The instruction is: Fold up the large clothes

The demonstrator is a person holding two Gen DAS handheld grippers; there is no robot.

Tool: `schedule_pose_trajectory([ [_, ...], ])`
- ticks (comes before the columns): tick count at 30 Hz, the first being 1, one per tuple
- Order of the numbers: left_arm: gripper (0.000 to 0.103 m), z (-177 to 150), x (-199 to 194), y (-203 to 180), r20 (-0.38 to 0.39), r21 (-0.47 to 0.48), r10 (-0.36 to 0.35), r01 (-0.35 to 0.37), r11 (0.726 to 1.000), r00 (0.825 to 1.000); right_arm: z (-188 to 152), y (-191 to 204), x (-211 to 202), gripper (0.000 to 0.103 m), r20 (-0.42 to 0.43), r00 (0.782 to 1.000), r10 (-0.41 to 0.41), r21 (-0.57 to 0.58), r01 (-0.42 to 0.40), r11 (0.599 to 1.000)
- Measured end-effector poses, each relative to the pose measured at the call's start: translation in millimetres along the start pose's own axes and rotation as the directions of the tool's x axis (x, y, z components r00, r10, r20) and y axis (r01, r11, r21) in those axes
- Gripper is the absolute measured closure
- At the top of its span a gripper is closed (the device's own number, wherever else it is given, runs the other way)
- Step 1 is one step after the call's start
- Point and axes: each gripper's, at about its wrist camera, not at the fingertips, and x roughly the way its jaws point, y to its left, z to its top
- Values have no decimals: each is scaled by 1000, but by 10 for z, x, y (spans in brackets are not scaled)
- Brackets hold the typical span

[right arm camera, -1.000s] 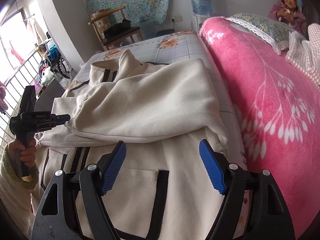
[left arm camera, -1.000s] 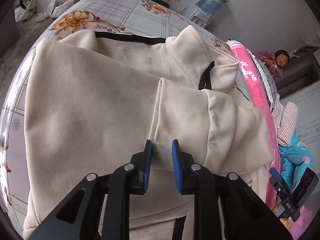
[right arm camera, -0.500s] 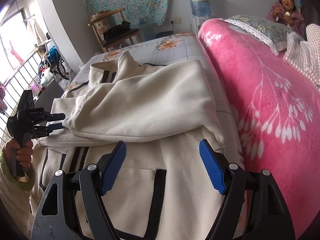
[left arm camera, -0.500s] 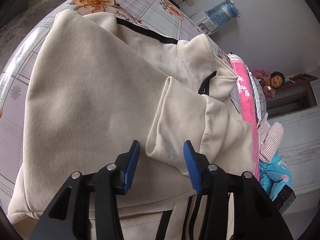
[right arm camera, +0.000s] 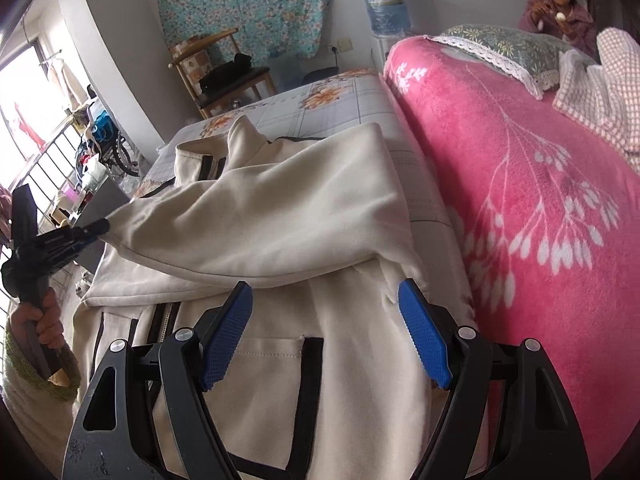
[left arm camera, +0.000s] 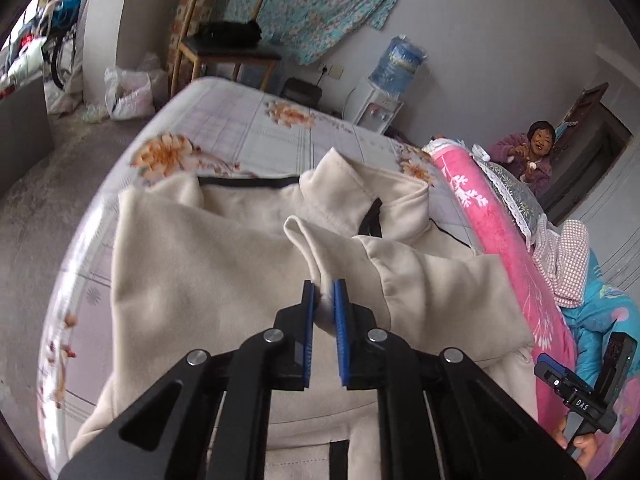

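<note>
My left claw (left arm camera: pixel 323 304) had just closed, clamping the cuff of the cream jacket (left arm camera: pixel 192 280), which lay spread on the bed (left arm camera: pixel 248 136). My right claw (right arm camera: pixel 326 334) hung with jaws apart over the jacket's near hem.

We see a bed covered by a pale grey checked sheet printed with orange flowers (left arm camera: pixel 248 136); a large cream fleece jacket with black trim (left arm camera: pixel 192 280) lies spread on it; just beside the jacket lies a bright pink plush blanket with white sprigs (right arm camera: pixel 540 208); a lace-edged green pillow (right arm camera: pixel 500 48) rests on that blanket.
</note>
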Motion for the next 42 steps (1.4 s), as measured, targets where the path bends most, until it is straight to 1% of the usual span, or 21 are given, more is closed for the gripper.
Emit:
schedule_pose_trajectory([
  [1,94,6,-81,-1,30,20,31,-31,999,999,0,-19,-6,31,1,1000,-3,-5,3,1000],
  [3,94,-9,-120,83,41,36,85,-86,996,996,-12,-47,14,31,-6,1000,-13,-12,13,1000],
  [4,94,-28,-76,163,20,34,104,-104,994,994,-20,-62,39,31,-14,1000,-20,-11,20,1000],
  [7,94,-164,149,392,-77,-17,134,-136,991,988,-42,-89,111,31,-38,999,-28,-3,27,1000],
  [9,94,-272,225,506,-109,-32,148,-152,988,983,-41,-77,122,32,-45,998,-34,-2,34,999],
  [11,94,-343,230,561,-114,-42,149,-155,987,982,-9,-62,113,35,-44,998,-39,-10,39,999],
  [13,94,-377,186,559,-99,-41,149,-154,987,984,56,-43,106,38,-42,998,-44,-21,43,999],
  [17,94,-431,58,528,-58,-26,185,-187,982,981,291,-27,141,54,-28,998,-56,-41,55,998],
  [19,94,-455,43,543,-56,-21,201,-202,979,978,424,-31,203,61,-27,999,-43,-37,42,998],
  [21,94,-475,97,583,-74,-22,209,-211,977,975,551,-56,308,68,-34,999,-27,-26,27,999],
  [23,94,-492,74,633,-72,-42,202,-205,978,977,666,-96,430,72,-43,999,-16,-8,15,1000],
  [25,94,-481,-19,636,-40,-44,209,-210,977,977,772,-155,552,73,-54,998,-28,12,29,999],
  [27,94,-462,-81,618,-17,-20,233,-233,972,972,877,-235,671,72,-59,997,-57,32,59,998],
  [30,94,-462,-44,670,-39,-13,247,-248,969,968,1044,-440,900,71,-89,992,-86,93,94,991],
  [32,94,-481,11,702,-59,-15,250,-251,968,967,1116,-554,1069,71,-122,990,-75,125,90,988],
  [34,94,-505,33,708,-62,-10,256,-257,966,965,1149,-589,1182,71,-137,989,-56,139,75,987],
  [35,94,-513,37,709,-61,-7,258,-259,966,964,1167,-580,1196,76,-127,990,-54,130,71,989],
  [36,94,-516,41,707,-60,-3,260,-260,965,964,1179,-559,1205,96,-127,991,-42,115,57,992],
  [37,94,-517,38,704,-57,2,261,-261,965,964,1178,-540,1200,102,-124,992,-28,109,41,993],
  [40,94,-506,-30,681,-26,13,259,-258,966,966,1158,-495,1046,103,-54,997,-47,90,52,995],
  [42,94,-492,-55,655,-7,28,273,-272,962,962,1151,-518,938,103,-11,999,-46,107,47,993],
])
